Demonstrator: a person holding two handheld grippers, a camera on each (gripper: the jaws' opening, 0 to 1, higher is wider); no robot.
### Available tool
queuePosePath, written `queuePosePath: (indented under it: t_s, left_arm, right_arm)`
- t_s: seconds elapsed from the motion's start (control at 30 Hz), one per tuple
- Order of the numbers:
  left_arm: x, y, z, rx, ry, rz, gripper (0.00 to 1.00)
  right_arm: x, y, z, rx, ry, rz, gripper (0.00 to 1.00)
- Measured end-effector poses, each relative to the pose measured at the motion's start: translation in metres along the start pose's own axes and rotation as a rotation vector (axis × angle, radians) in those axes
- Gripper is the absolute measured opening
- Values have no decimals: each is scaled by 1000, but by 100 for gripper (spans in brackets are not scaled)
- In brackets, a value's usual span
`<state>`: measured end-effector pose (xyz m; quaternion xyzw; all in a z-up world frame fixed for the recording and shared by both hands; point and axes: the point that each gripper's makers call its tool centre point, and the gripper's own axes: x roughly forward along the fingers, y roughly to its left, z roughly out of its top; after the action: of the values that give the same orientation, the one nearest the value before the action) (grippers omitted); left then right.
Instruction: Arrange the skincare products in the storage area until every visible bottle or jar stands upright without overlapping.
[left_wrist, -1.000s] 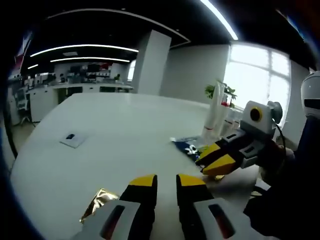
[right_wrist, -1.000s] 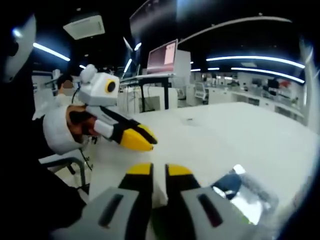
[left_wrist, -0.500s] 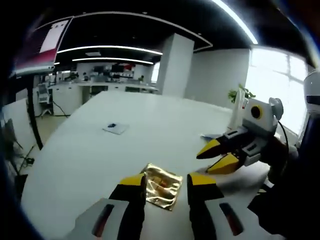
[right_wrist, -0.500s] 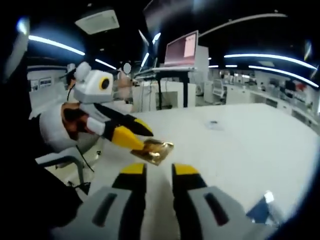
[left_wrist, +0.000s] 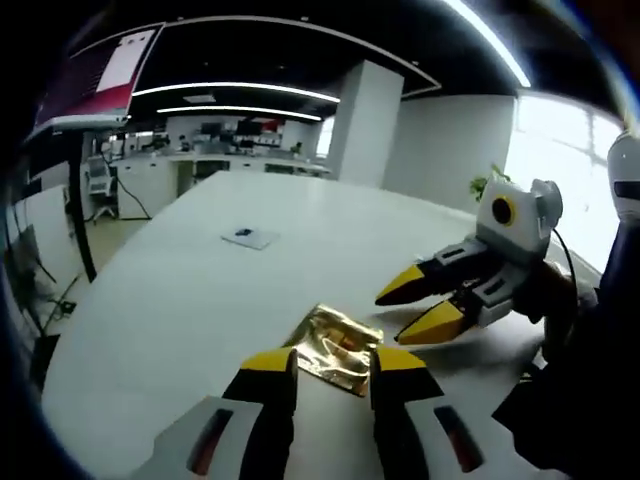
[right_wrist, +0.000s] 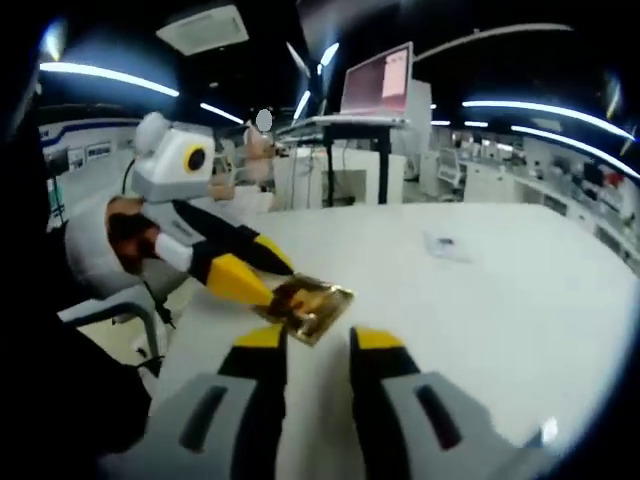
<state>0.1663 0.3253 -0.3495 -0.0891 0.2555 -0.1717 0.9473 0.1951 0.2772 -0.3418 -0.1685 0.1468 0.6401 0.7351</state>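
left gripper (left_wrist: 333, 365) rises from the bottom of the left gripper view with its 2 yellow-tipped jaws parted by a narrow gap, holding nothing. right gripper (right_wrist: 318, 340) in the right gripper view shows the same narrow gap between its yellow tips, also holding nothing.

both work over a broad white table (left_wrist: 190, 290) in an open office: long ceiling light strips, a white pillar (left_wrist: 365, 125), desks along the far wall, a bright window on the right with a potted plant (left_wrist: 487, 185) before it. the right gripper view shows a raised monitor (right_wrist: 378, 82) on a stand beyond the table's edge, and a chair (right_wrist: 125, 315) at lower left. a small flat card (left_wrist: 248, 237) lies well apart on the table.

a gold foil sachet (left_wrist: 335, 347) lies flat on the table just ahead of the left gripper's tips, partly between them in the view. in the right gripper view the sachet (right_wrist: 305, 302) lies just beyond the right gripper's tips, and the left gripper (right_wrist: 250, 275) comes in from the left with its lower jaw's tip at the sachet's edge; whether it touches cannot be told. the right gripper (left_wrist: 418, 305) enters the left gripper view near the sachet, jaws parted.
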Motion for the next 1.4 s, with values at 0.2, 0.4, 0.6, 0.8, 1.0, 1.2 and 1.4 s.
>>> queuePosePath:
  t_s: [0.2, 0.4, 0.6, 0.8, 1.0, 1.2, 1.4]
  left_arm:
    - [0, 2, -2, 0, 9, -1, 26]
    - [-3, 6, -4, -8, 16, 1, 22]
    - [-4, 8, -3, 1, 24, 5, 17]
    - [-3, 12, -3, 11, 33, 15, 10]
    - [-1, 16, -4, 4, 38, 28, 1]
    - [1, 14, -4, -13, 33, 14, 0]
    - [2, 14, -4, -26, 19, 7, 0]
  right_arm:
    - [7, 1, -1, -3, 8, 15, 24]
    - [17, 3, 2, -20, 14, 37, 23]
    - [24, 4, 4, -13, 19, 55, 23]
    - [26, 3, 4, 17, 24, 66, 24]
    - [28, 1, 5, 55, 17, 68, 27]
    - [28, -8, 8, 209, -17, 62, 24]
    - [31, -16, 8, 313, -32, 61, 17]
